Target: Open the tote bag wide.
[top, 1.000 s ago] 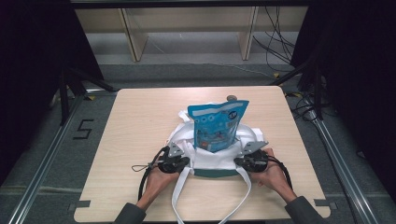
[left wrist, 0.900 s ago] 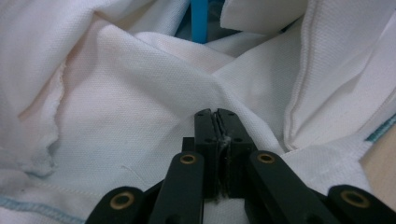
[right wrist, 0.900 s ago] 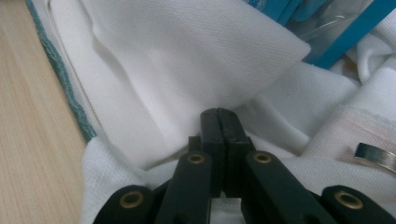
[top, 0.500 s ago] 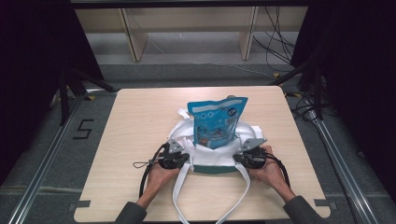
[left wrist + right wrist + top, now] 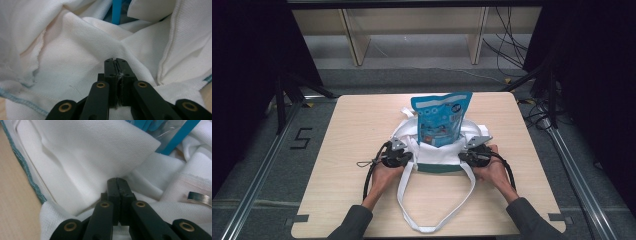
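A white tote bag [image 5: 439, 156] with a green bottom band lies mid-table, and a blue snack pouch [image 5: 441, 117] stands upright in its mouth. My left gripper [image 5: 405, 153] is shut on the cloth at the bag's left edge. My right gripper [image 5: 467, 153] is shut on the right edge. In the left gripper view the jaws [image 5: 115, 61] meet with white fabric [image 5: 75, 65] pinched between them, and a blue pouch edge [image 5: 116, 11] shows beyond. The right gripper view has the jaws [image 5: 117, 181] closed in a fold of cloth [image 5: 82, 152], with the pouch [image 5: 175, 137] at upper right.
The bag's long white straps [image 5: 432, 222] loop toward the table's near edge between the forearms. Bare wooden tabletop [image 5: 357, 125] surrounds the bag. Wooden shelving [image 5: 412, 30] stands beyond the far edge, and cables [image 5: 532, 107] hang past the right side.
Both hands have pushed the bag a little away from the person, toward the far side of the table. The pouch has gone with it and stands more upright.
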